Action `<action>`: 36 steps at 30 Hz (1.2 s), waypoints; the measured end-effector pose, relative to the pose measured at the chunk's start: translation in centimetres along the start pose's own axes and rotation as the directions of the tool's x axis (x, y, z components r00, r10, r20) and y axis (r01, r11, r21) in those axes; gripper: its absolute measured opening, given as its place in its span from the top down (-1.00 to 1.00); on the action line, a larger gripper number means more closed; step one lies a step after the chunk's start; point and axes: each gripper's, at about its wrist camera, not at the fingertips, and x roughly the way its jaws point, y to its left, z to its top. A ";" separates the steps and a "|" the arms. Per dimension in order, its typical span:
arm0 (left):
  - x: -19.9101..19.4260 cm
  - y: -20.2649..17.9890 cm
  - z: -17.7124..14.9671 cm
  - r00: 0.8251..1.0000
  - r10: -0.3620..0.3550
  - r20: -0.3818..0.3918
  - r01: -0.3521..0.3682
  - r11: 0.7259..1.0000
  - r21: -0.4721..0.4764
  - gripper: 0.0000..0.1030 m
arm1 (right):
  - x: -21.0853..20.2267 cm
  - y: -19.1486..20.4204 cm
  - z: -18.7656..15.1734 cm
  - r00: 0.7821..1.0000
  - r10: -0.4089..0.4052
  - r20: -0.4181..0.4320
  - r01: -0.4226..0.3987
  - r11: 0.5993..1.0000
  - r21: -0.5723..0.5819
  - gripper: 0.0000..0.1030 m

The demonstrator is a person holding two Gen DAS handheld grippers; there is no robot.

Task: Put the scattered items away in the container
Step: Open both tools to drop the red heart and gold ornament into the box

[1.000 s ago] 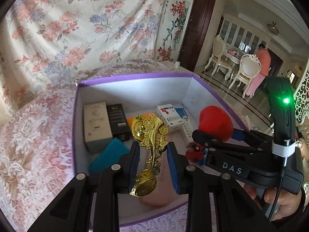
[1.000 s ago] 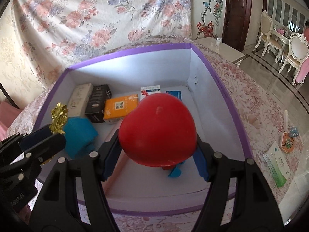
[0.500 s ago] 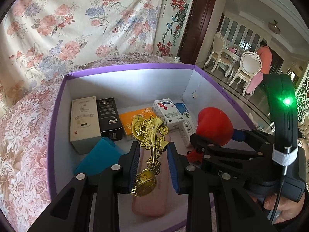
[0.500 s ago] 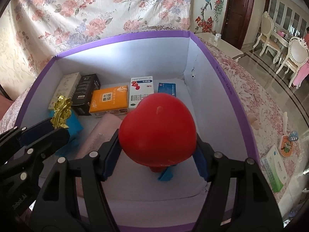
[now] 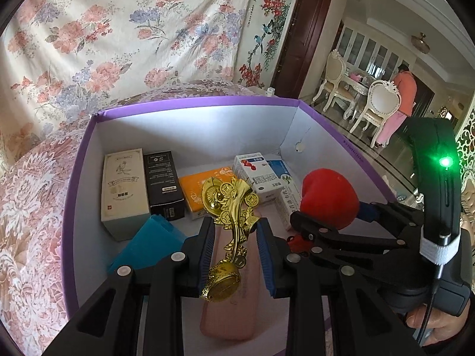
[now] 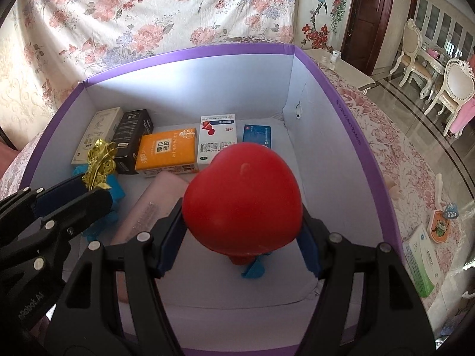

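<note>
Clearly both items hang above the open purple box, ready to go in. The left hand-held gripper is clamped on the thin stem of a gold ornament; its scrolled head stands above the pads and its round base hangs below them, over a pink case lying on the box floor. The ornament looks rigid, shiny and likely slippery, with fine curled parts that could bend or snap. The stem seems the sound place to hold, though the piece could pivot there.

The right hand-held gripper is closed on a red heart-shaped toy, pads pressing its two flanks. It looks soft and light, probably squashy, so the wide middle is the safest hold.

Cartons line the far wall: a cream box, a black box, an orange box and a white medicine box. Bare floor shows at the near right, under the heart. Outside the box to the right, a green-and-white packet lies on the floral desk cover.
</note>
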 end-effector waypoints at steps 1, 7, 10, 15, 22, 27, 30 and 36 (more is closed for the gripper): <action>0.0 0.0 0.0 1.000 0.000 0.000 0.000 1.000 0.000 0.42 | 0.0 0.0 0.0 1.000 0.000 0.000 0.000 1.000 0.000 -0.36; 0.0 0.0 0.0 1.000 -0.001 0.000 0.001 1.000 -0.003 0.42 | -0.1 0.0 0.0 1.000 -0.003 -0.002 0.003 1.000 -0.005 -0.36; 0.0 0.0 0.0 1.000 0.001 -0.002 -0.001 1.000 -0.004 0.42 | 0.0 -0.1 0.1 1.000 -0.005 -0.004 0.005 1.000 -0.006 -0.37; 0.1 0.0 0.1 1.000 0.003 -0.007 -0.003 1.000 -0.004 0.41 | 0.0 0.0 0.0 1.000 -0.004 -0.008 0.004 1.000 -0.011 -0.37; 0.1 -0.1 0.1 1.000 0.005 -0.013 -0.005 1.000 -0.002 0.41 | 0.1 0.1 0.0 1.000 -0.006 -0.015 0.006 1.000 -0.011 -0.38; 0.0 -0.1 0.1 1.000 0.006 -0.017 -0.006 1.000 -0.005 0.16 | 0.2 0.1 0.0 1.000 -0.010 -0.022 0.010 1.000 -0.014 -0.39; -0.1 -0.1 0.1 1.000 0.008 -0.014 -0.008 1.000 -0.008 0.07 | 0.1 0.2 0.0 1.000 -0.014 -0.020 0.014 1.000 -0.014 -0.41; -0.1 0.0 0.0 1.000 0.006 -0.013 -0.007 1.000 -0.013 0.07 | 0.0 0.3 0.0 1.000 -0.019 -0.015 0.019 1.000 -0.012 -0.41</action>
